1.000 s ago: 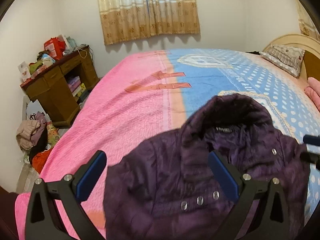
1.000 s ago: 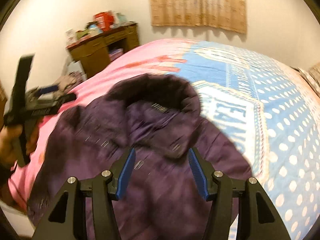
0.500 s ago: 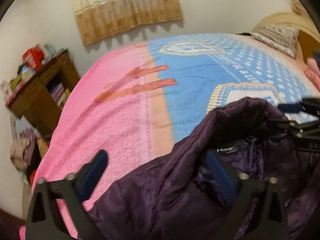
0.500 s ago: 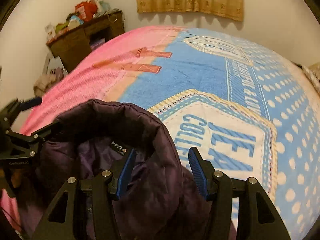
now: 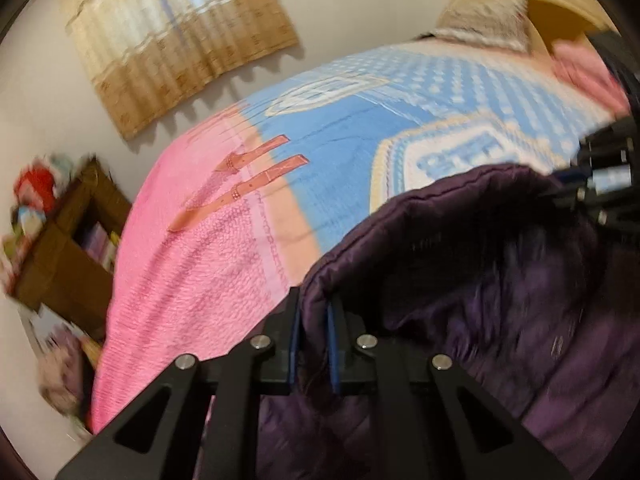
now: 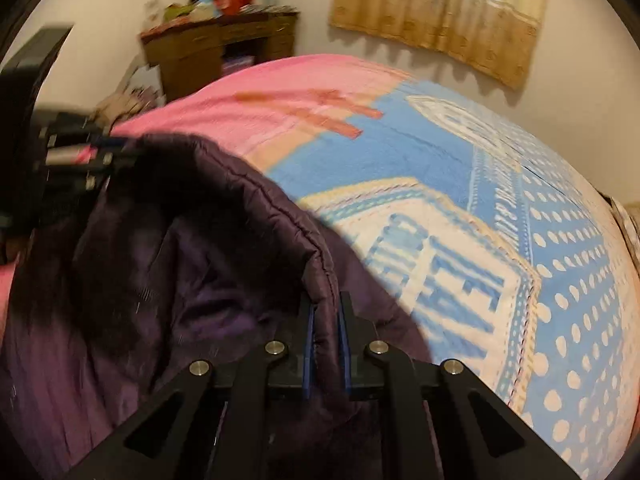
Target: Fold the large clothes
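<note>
The left gripper [image 5: 313, 344] and right gripper [image 6: 326, 354] each have jaws pinching the stitched rim of the purple quilted jacket [image 6: 168, 280], which hangs between them over the bed [image 6: 500, 208]. It looks soft, puffy, slippery and light; the seamed edge gives the surest hold.

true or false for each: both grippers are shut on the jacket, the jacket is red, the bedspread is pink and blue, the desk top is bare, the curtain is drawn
1. Both grippers, left gripper and right gripper, are shut on the jacket. True.
2. The jacket is red. False: it is dark purple.
3. The bedspread is pink and blue. True.
4. The desk top is bare. False: clutter sits on it.
5. The curtain is drawn. True.
</note>
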